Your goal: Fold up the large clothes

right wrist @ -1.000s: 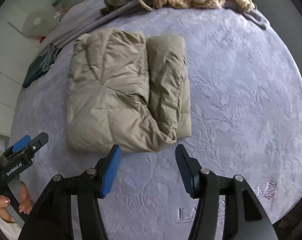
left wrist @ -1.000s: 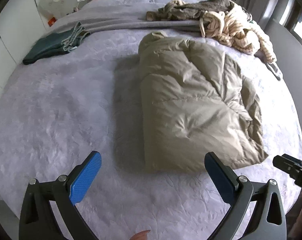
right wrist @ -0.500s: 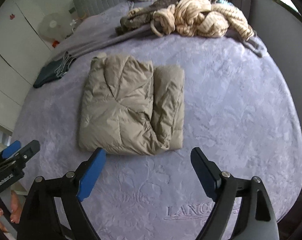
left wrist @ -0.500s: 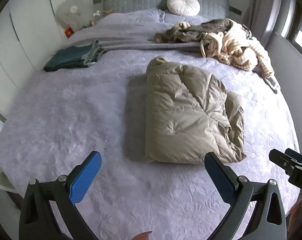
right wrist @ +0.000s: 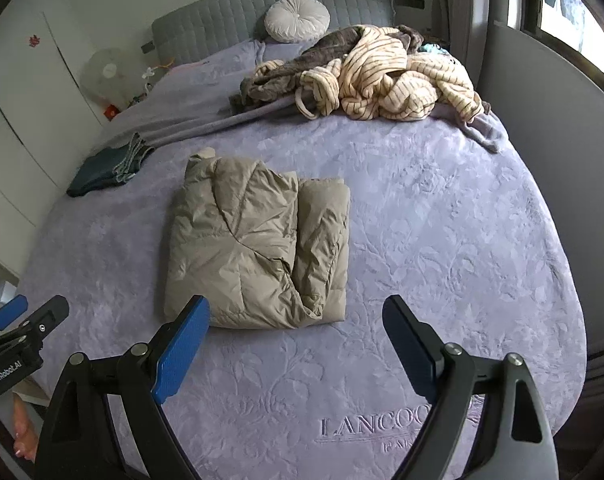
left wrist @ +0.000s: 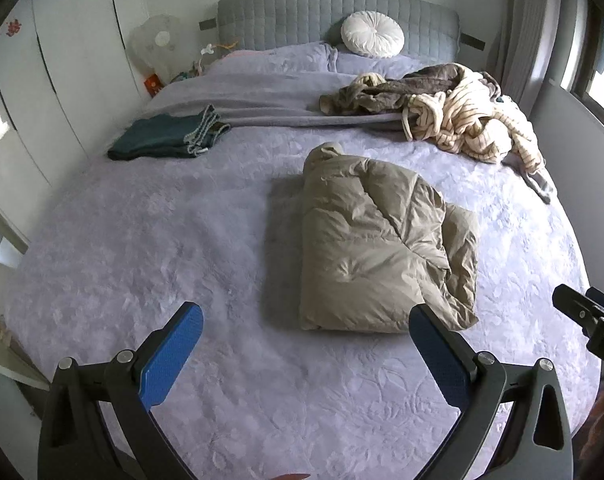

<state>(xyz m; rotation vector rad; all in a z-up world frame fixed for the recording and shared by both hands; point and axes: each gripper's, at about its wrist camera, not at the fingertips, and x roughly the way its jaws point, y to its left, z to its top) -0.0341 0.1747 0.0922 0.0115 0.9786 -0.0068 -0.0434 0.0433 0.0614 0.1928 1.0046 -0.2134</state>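
A beige puffer jacket (left wrist: 373,240) lies folded into a compact rectangle on the lavender bedspread (left wrist: 150,240); it also shows in the right wrist view (right wrist: 258,244). My left gripper (left wrist: 305,344) is open and empty, held above the foot of the bed, short of the jacket's near edge. My right gripper (right wrist: 294,340) is open and empty, also back from the jacket's near edge. Each gripper appears at the edge of the other's view: the right gripper in the left wrist view (left wrist: 589,320), the left gripper in the right wrist view (right wrist: 18,332).
A heap of unfolded striped cream and brown clothes (left wrist: 453,112) lies at the far right of the bed. Folded dark green clothes (left wrist: 166,136) sit at the far left. A white round cushion (left wrist: 371,34) leans on the grey headboard. White wardrobes (left wrist: 42,80) line the left.
Both grippers have pulled back and up from the jacket, so more of the bed shows. The right gripper's jaws have opened wider. The jacket has not moved.
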